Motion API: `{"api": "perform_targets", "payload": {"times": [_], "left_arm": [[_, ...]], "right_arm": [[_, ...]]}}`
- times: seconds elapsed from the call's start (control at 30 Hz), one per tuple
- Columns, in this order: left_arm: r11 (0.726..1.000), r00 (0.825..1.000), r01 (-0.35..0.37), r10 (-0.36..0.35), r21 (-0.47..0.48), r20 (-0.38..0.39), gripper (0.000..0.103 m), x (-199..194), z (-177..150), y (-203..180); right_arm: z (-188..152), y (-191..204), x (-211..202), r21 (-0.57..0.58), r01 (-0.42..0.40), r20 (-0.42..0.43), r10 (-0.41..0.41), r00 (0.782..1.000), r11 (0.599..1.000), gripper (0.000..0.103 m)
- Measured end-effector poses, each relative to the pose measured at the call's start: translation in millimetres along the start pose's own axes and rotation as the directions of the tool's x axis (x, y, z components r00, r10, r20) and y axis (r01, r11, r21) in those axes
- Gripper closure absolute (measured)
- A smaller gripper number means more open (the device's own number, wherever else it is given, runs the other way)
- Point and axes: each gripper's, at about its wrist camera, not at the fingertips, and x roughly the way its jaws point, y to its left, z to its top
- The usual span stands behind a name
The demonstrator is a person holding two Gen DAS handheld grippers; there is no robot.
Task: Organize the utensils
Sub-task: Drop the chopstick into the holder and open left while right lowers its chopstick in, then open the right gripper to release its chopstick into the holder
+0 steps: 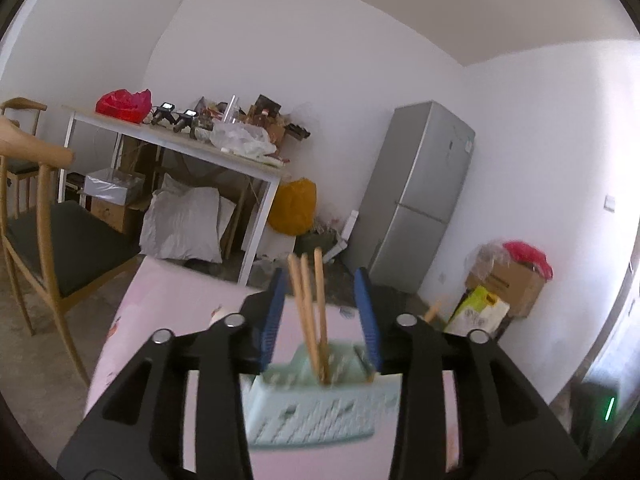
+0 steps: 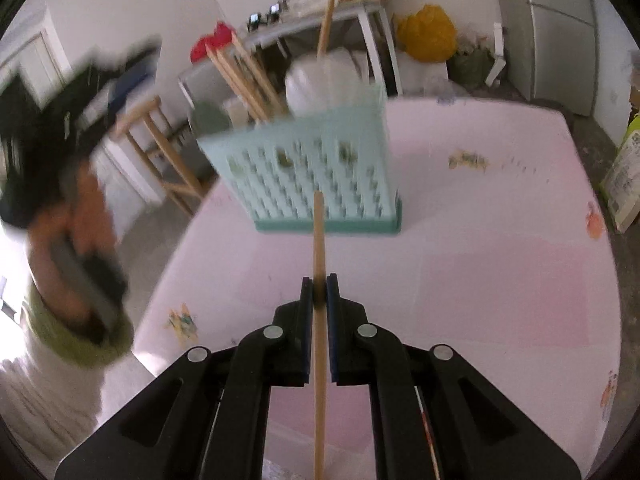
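Observation:
A mint-green slotted utensil holder (image 1: 316, 412) (image 2: 312, 168) stands on the pink tablecloth (image 2: 460, 260). Three wooden chopsticks (image 1: 308, 312) stand upright in it. My left gripper (image 1: 321, 280) is open, its blue pads on either side of these chopsticks and clear of them. In the right wrist view the holder also carries a white ladle (image 2: 320, 80) with a wooden handle. My right gripper (image 2: 319, 280) is shut on a single wooden chopstick (image 2: 319, 232), whose tip points at the holder's front wall. The left gripper (image 2: 80, 92) shows there as a blur to the holder's left.
A wooden chair (image 1: 40, 208) stands left of the table. Beyond it are a cluttered white table (image 1: 180, 140), a grey fridge (image 1: 420, 200) and a cardboard box (image 1: 508, 280). A person's hand (image 2: 80, 220) and green sleeve are at the left table edge.

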Motion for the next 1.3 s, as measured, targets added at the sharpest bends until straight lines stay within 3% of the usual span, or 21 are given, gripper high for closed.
{"api": "perform_targets", "payload": {"times": [0.17,0.4,0.6,0.77,0.97,1.13,1.3], "left_arm": [[0.999,0.994,-0.043,0.045,0.022,-0.097,0.055,-33,-27,13],[0.992,0.974,-0.127,0.126,0.007,-0.189,0.049,-55,-64,32],[0.985,0.960,-0.166,0.174,0.051,-0.221,0.041,-54,-78,34],[0.980,0.954,-0.169,0.188,0.102,-0.232,0.034,-49,-83,29],[0.979,0.948,-0.162,0.190,0.127,-0.254,0.028,-43,-92,26],[0.976,0.945,-0.160,0.195,0.148,-0.261,0.024,-42,-96,24],[0.975,0.943,-0.160,0.197,0.153,-0.269,0.020,-43,-93,21]], "right_arm": [[43,10,-33,-0.032,-0.057,0.136,0.061,0.989,0.998,0.096],[114,43,-56,-0.155,-0.108,0.285,0.149,0.947,0.982,0.096],[164,56,-51,-0.194,-0.095,0.348,0.159,0.924,0.976,0.096],[190,59,-31,-0.190,-0.033,0.386,0.106,0.917,0.981,0.096],[194,54,9,-0.185,0.012,0.349,0.055,0.936,0.983,0.096],[173,40,44,-0.166,0.002,0.228,0.036,0.973,0.986,0.096],[161,25,45,-0.119,-0.005,0.181,0.026,0.983,0.993,0.092]]}}
